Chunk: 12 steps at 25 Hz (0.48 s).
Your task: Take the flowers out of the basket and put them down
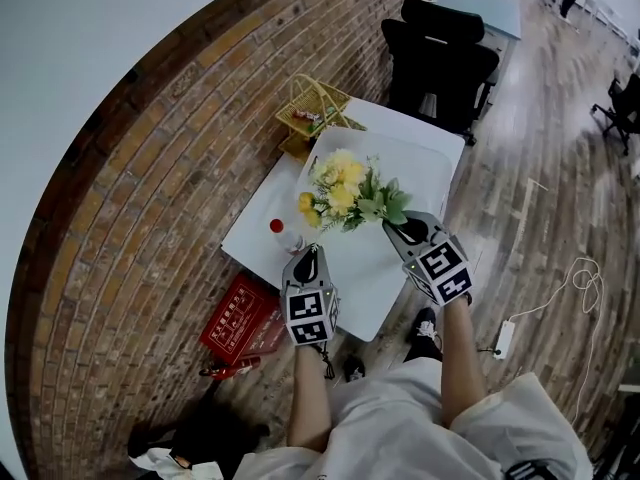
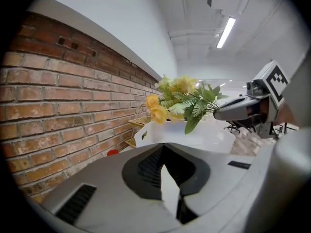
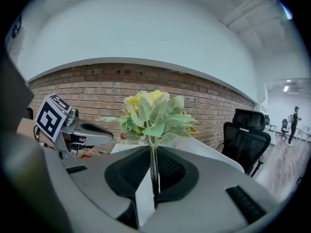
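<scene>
The flowers (image 1: pixel 350 193), a yellow bunch with green leaves, hung in the air over the middle of the white counter (image 1: pixel 258 223), above a white tray (image 1: pixel 412 163) and well apart from the yellow wire basket (image 1: pixel 315 108) at the far corner by the brick wall (image 1: pixel 150 168); the right gripper (image 1: pixel 392 225) held them, its jaws closed narrowly on the thin stems. The left gripper (image 1: pixel 310 253) hovered over the counter's near edge, just beside a red-capped bottle (image 1: pixel 280 230), its jaws together with nothing between them.

One long edge of the counter lay against the wall; black office chairs (image 1: pixel 440 58) crowded the far end; the other long edge faced bare wooden floor, with only a power strip (image 1: pixel 503 338) and its cable farther out; a red box (image 1: pixel 235 318) sat on the floor by the near wall-side corner.

The bouquet hid part of the tray's inside; the tray's rim was hard to tell from the white counter; the basket's contents were too small to name.
</scene>
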### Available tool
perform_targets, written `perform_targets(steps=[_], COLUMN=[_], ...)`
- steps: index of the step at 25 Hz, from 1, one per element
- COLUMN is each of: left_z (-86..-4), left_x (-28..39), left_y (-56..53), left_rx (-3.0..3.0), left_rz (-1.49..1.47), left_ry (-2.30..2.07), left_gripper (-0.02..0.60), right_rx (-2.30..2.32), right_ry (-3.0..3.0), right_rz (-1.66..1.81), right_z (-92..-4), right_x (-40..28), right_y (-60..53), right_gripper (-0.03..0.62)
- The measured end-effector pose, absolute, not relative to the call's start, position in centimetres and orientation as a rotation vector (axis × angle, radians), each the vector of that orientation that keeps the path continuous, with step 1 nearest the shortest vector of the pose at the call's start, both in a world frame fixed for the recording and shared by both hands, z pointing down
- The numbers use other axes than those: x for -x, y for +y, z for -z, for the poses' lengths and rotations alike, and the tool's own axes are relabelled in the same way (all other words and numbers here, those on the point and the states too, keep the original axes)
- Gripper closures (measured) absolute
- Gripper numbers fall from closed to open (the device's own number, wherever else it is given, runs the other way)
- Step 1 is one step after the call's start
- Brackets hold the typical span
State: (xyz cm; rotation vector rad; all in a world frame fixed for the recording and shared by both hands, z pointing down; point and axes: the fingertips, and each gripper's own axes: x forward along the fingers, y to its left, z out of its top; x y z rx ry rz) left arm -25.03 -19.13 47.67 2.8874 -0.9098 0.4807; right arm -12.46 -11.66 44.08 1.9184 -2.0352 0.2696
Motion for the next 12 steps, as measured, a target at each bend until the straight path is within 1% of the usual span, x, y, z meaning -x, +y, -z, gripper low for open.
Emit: perform_targets(steps=[6, 12], left_z=[-46.9, -47.3], left_x=[23.1, 21.8], left_y=[-20.6, -21.8], left_rx=[-2.853, -2.779], left_rz=[-0.468, -0.457], left_ry=[-1.024, -1.166], left_gripper=[0.557, 0.557], right_rx=[-1.849, -1.723], right_ry=[-2.063, -2.118], right_rz=[-0.231, -0.249], right_z=[-43.4, -44.9], right_x=[8.8, 6.4], right_y=[-14.6, -18.1], right_gripper=[0.534, 0.534])
